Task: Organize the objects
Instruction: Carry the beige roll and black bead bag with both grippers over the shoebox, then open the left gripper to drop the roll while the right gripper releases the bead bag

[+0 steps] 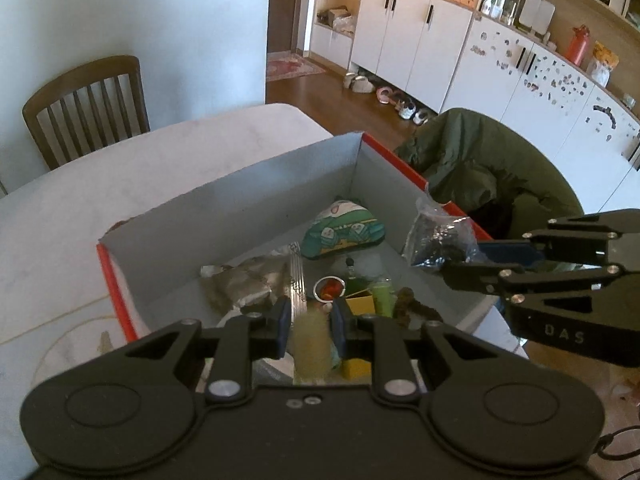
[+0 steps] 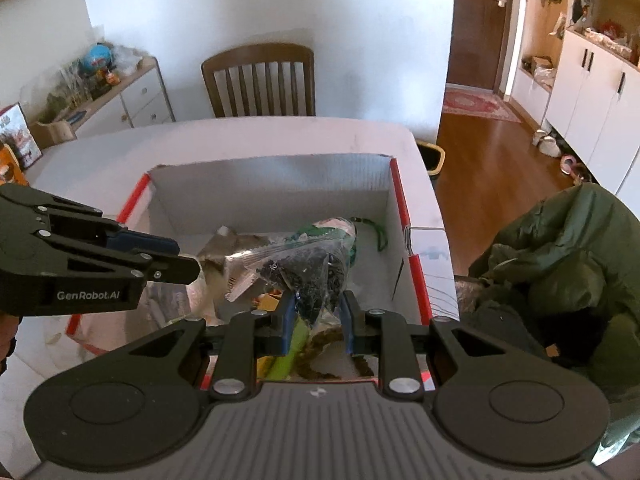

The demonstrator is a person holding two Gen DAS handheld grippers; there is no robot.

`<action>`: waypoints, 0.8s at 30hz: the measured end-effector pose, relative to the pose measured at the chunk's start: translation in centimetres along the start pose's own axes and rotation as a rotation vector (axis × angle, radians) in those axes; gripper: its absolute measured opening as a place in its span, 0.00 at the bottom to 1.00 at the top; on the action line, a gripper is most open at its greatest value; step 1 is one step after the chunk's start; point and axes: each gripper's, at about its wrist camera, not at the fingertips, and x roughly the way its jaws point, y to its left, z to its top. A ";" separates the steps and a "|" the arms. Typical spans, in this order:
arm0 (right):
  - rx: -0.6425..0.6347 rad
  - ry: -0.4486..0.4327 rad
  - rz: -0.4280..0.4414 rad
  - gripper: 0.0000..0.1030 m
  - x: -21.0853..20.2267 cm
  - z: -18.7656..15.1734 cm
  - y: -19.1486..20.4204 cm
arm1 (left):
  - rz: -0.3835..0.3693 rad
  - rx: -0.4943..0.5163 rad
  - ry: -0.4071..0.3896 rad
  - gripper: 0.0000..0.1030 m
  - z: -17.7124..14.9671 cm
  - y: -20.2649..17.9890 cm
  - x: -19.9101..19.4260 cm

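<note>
Where the right gripper (image 2: 318, 312) closes its blue-padded fingers (image 2: 289, 320), a clear plastic bag (image 2: 308, 270) of small dark pieces is pinched at its lower end, the rest of the bag standing up above the open box (image 2: 272, 184); in the left wrist view the same bag (image 1: 440, 236) hangs over the box's right wall (image 1: 400, 168), held from the right by that gripper (image 1: 464, 258). The left gripper (image 1: 308, 320) is clamped on a pale yellow-green fuzzy thing (image 1: 312, 340), blurred and hard to name, low over the near part of the box; from the right wrist view that gripper (image 2: 176, 256) reaches in from the left, and what it holds is hidden there.

The box is grey inside with red edges and sits on a white table (image 1: 120, 168). In it lie a green patterned pouch (image 1: 344, 232) toward the far right, a crumpled silvery packet (image 1: 244, 284) at the left, a metal fork (image 1: 298, 280) beside the packet, a small round cup with something red in it (image 1: 330, 286), a yellow block (image 1: 360, 304), a light green cylinder (image 1: 382, 294) and a brown clump (image 1: 412, 306) nearer the front.

Beyond the table a wooden chair (image 2: 260, 80) stands against the white wall; a dark green jacket (image 2: 560, 260) is heaped just right of the box; white cupboards (image 1: 412, 36) line the far side of the room.
</note>
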 end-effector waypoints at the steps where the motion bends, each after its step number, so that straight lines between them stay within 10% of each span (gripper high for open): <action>1: -0.008 0.007 -0.003 0.22 0.5 0.0 -0.1 | 0.005 0.000 0.003 0.20 0.1 0.0 0.3; 24: -0.115 0.107 0.012 0.24 7.5 0.2 0.9 | 0.037 -0.054 0.102 0.20 -1.4 1.9 4.5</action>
